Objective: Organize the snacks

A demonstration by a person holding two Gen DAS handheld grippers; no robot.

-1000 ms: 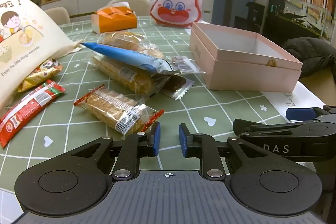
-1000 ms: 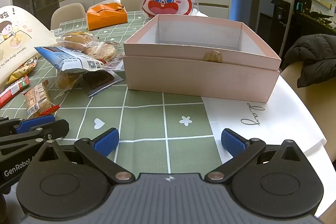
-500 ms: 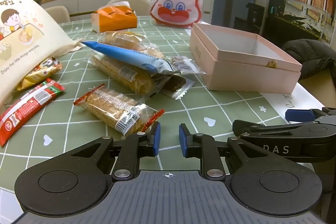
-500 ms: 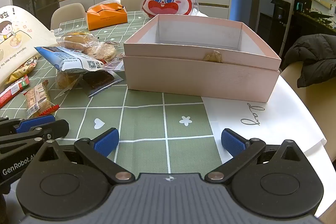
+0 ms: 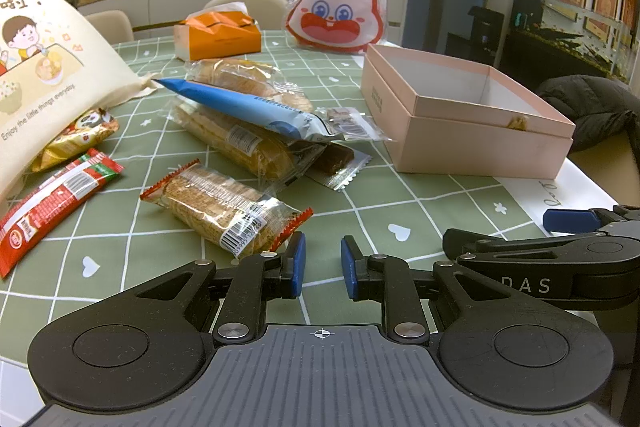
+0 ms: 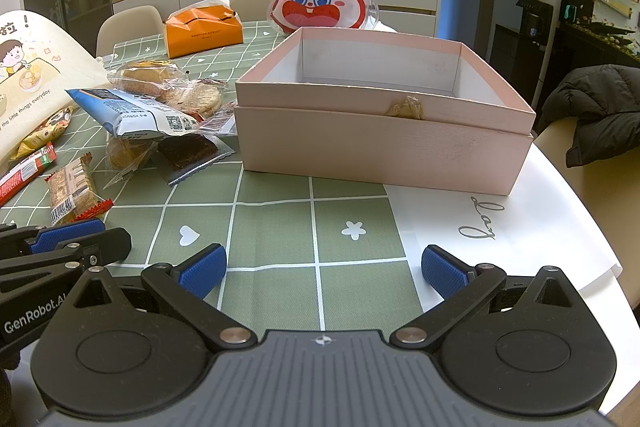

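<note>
Several wrapped snacks lie on the green checked tablecloth: a clear-wrapped cracker pack (image 5: 228, 211) nearest my left gripper, a red bar (image 5: 52, 199), a blue packet (image 5: 248, 107) over bread packs, and a dark brownie (image 5: 332, 161). An open, empty pink box (image 5: 464, 115) stands to the right; it fills the middle of the right wrist view (image 6: 384, 115). My left gripper (image 5: 322, 269) hovers just short of the cracker pack, jaws a narrow gap apart, holding nothing. My right gripper (image 6: 324, 269) is wide open and empty before the box.
A cream cartoon bag (image 5: 44, 75) lies at the left. An orange tissue box (image 5: 218, 37) and a rabbit-face bag (image 5: 336, 13) stand at the back. A dark jacket (image 6: 596, 107) lies on a chair at the right. The table's white edge (image 6: 560, 227) curves at the right.
</note>
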